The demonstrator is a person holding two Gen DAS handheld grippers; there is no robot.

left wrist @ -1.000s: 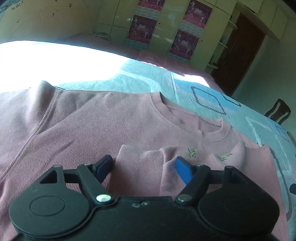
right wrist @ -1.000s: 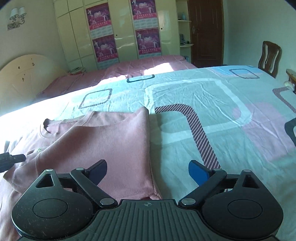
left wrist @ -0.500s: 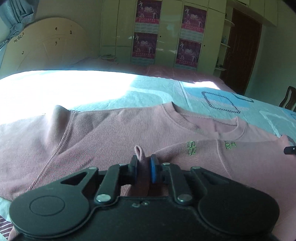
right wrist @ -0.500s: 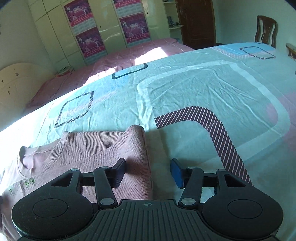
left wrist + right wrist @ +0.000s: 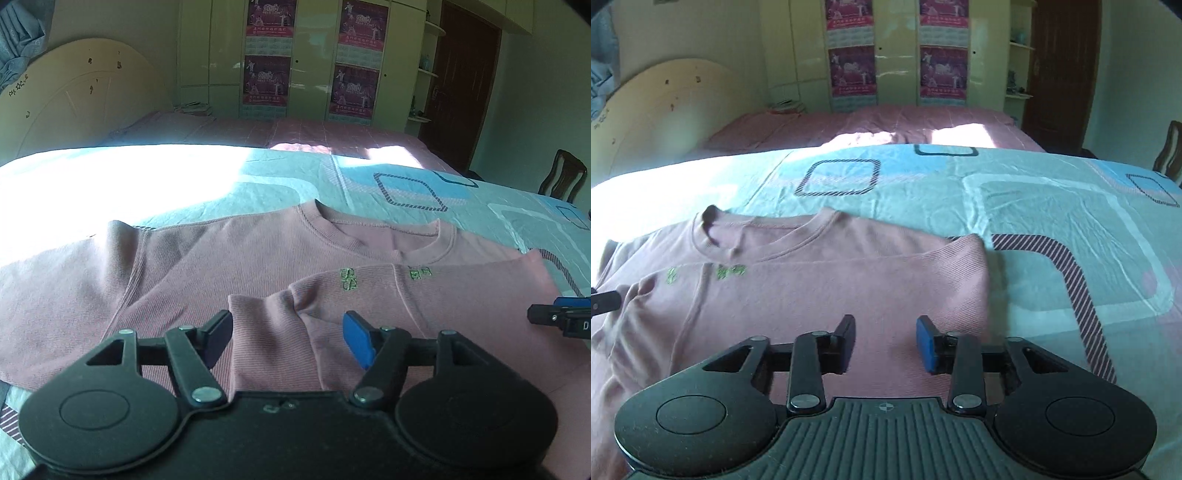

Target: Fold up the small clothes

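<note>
A pink ribbed sweater point(image 5: 221, 266) lies face up on the bed, with green stitching on its chest. One sleeve is folded across the chest point(image 5: 443, 295), and the other spreads out to the left. My left gripper point(image 5: 288, 334) hovers low over the folded sleeve's cuff point(image 5: 266, 339); its jaws are opening and the cuff lies loose between them. My right gripper point(image 5: 886, 341) hangs over the sweater's body point(image 5: 849, 280) near its right side fold, jaws opening with no cloth pinched. Each gripper's tip shows at the edge of the other's view.
The teal patterned bedsheet point(image 5: 1034, 206) stretches bare to the right and behind the sweater. Beyond it stand a second bed with a pink cover point(image 5: 295, 133), a cream headboard point(image 5: 74, 103), a wardrobe with posters point(image 5: 314, 55), a dark door point(image 5: 465, 85) and a wooden chair point(image 5: 561, 173).
Half a second ago my left gripper was shut on the raised sleeve cuff; now it has let go and the cuff lies flat. My right gripper has moved left from the sweater's right edge.
</note>
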